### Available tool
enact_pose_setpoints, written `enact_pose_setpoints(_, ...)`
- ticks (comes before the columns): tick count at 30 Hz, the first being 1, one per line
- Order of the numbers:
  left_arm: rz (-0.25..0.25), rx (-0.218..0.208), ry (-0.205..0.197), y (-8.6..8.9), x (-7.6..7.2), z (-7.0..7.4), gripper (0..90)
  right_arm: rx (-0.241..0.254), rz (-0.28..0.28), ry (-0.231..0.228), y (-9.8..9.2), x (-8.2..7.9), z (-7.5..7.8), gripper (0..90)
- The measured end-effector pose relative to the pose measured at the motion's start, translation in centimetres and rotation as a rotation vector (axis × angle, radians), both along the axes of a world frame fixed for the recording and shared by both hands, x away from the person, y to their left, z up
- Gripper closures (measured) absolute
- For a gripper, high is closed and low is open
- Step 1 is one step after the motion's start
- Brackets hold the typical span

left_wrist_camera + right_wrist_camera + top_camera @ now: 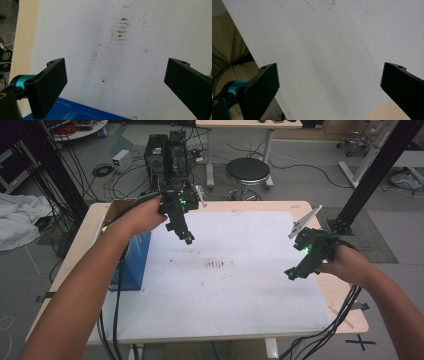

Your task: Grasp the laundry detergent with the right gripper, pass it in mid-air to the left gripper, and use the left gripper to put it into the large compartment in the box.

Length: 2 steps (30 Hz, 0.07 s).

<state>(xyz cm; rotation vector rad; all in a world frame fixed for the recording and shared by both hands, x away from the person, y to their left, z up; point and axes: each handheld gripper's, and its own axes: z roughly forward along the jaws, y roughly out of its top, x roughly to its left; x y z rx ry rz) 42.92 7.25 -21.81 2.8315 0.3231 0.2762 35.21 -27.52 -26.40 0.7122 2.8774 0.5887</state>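
— Fingers on the left gripper (188,239)?
— Spread, empty, above the white paper sheet (240,295) beside the blue cardboard box (135,262) at the counter's left edge.
— Right gripper (291,274)?
— Spread too, near the right edge.

Matt white sheet (240,285) covers a pale wooden table (345,312).

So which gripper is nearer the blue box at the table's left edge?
Left. The left gripper hangs just right of the blue box; the right gripper is far across the white sheet.
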Motion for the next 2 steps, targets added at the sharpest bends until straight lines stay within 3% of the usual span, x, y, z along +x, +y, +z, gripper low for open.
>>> enact_pose_setpoints(2,-0.002,0.0,0.003,0.1,-0.01,0.03,4.6,0.005,0.001,-0.003,-0.08,0.04,0.02,1.1)
